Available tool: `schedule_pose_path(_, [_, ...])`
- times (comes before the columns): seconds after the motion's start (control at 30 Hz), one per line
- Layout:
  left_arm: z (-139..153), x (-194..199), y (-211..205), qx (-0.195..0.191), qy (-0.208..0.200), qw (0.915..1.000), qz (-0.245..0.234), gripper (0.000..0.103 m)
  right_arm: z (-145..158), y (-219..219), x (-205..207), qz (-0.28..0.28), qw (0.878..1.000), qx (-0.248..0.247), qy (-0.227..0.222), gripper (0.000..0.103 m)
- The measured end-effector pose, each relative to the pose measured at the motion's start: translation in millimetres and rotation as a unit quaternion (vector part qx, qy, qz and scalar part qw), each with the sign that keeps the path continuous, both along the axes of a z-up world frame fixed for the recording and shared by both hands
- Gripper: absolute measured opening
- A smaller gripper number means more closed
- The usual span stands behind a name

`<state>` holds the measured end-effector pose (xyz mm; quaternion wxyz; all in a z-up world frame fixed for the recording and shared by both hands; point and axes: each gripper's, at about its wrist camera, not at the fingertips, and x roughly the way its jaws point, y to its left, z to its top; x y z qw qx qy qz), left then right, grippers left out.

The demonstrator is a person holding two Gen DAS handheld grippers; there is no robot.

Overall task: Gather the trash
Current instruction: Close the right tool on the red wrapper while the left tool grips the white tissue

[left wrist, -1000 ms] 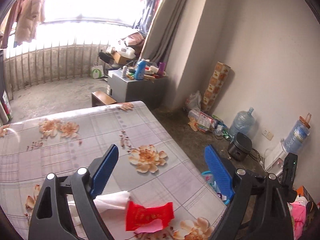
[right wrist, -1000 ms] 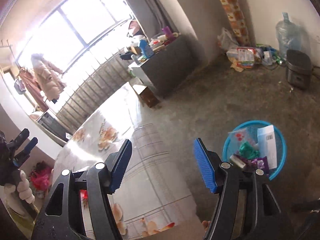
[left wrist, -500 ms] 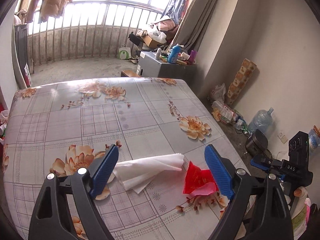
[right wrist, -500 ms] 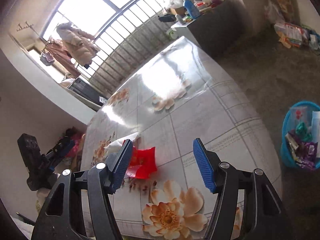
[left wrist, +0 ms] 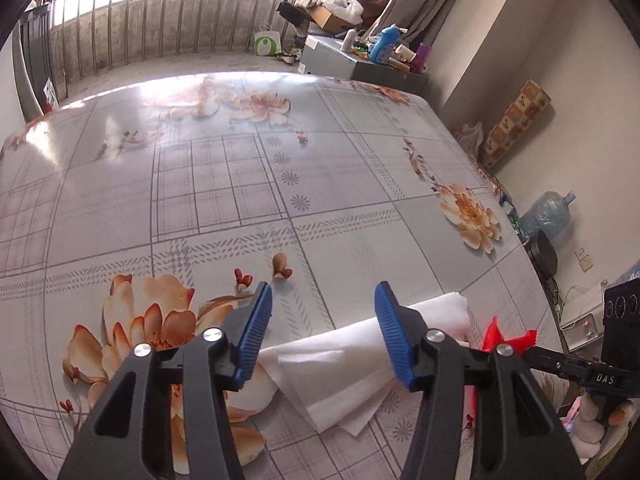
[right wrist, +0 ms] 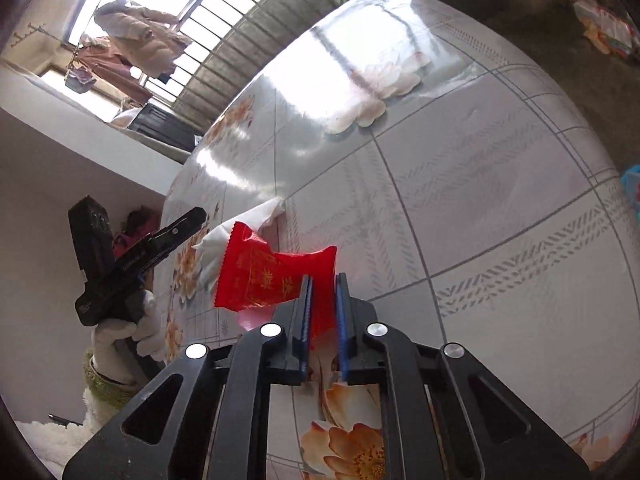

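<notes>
Room: concrete floor, barred window with a padded jacket [right wrist: 140,46] hung on the rail, grey cabinet [left wrist: 344,62] crowded with bottles, water jug [left wrist: 548,214] and a dark rice cooker [left wrist: 544,256] against the right-hand wall.

Surface: table [left wrist: 224,184] under a glossy floral-and-check tablecloth, strong window glare across its far half.

Item 1, red snack wrapper [right wrist: 272,276]. You had it pinched in your right gripper [right wrist: 323,312], the blue pads closed down to a thin slot with one end of the wrapper clamped between them. The rest of the wrapper stuck out to the left of the fingers, crinkled, gold print facing the camera. Whether it had cleared the tablecloth cannot be told. From the left wrist view only a red corner [left wrist: 494,334] showed, past the right finger.

Item 2, white tissue paper [left wrist: 360,364]. It lay flat on the tablecloth near your edge of the table, folded and partly creased. From the right wrist view it sat [right wrist: 240,224] just behind the wrapper.

Item 3, your left gripper [left wrist: 323,336]. Its jaws stood wide apart, holding nothing, and framed the tissue from above; contact with the paper cannot be told. Your white-gloved left hand [right wrist: 124,336] gripped its handle.

Item 4, blue trash basket [right wrist: 631,184], a sliver at the frame's right edge, on the floor beyond the table.
</notes>
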<state>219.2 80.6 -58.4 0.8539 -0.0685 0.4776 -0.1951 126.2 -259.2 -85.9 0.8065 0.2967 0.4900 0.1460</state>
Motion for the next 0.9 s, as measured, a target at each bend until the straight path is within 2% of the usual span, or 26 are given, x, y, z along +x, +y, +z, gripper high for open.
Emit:
schedule_pose_path(0.13, [-4.5,-1.8,-1.5,-0.013,0.014,0.9998,-0.01,0.041,7.5,-15.1,-9.7,-0.009,1.0,-0.007,-0.013,0.005])
schedule_pose_path(0.3, [-1.2,-22.9,-7.3,-0.038,0.043,0.9976,-0.038,0.04,13.0,-35.5,-22.5,-0.028,0.999,-0.016,-0.025,0.005])
schedule_pose_path(0.47, [5.7,-53.1,-12.6,-0.083,0.074,0.9903,-0.083,0.04,13.9,-56.6,-38.0,-0.057,0.998,-0.019,-0.026,0.005])
schedule_pose_path(0.57, [15.9,-71.9,-21.2,-0.089,0.062,0.9876,-0.113,0.04,11.6,-65.4,-46.4,-0.071,0.997,-0.018,-0.023,0.005])
schedule_pose_path(0.73, [32.9,-87.9,-45.4,-0.041,0.001,0.9878,-0.15,0.04,9.4,-66.1,-49.9,-0.082,0.996,-0.015,-0.02,0.005])
schedule_pose_path(0.83, [31.8,-89.2,-62.0,0.013,-0.031,0.9862,-0.162,0.04,9.1,-59.7,-47.7,-0.083,0.996,-0.015,-0.018,0.005])
schedule_pose_path(0.9, [28.6,-90.8,-69.8,0.065,-0.063,0.9826,-0.162,0.04,9.6,-56.3,-43.3,-0.081,0.996,-0.015,-0.018,0.005])
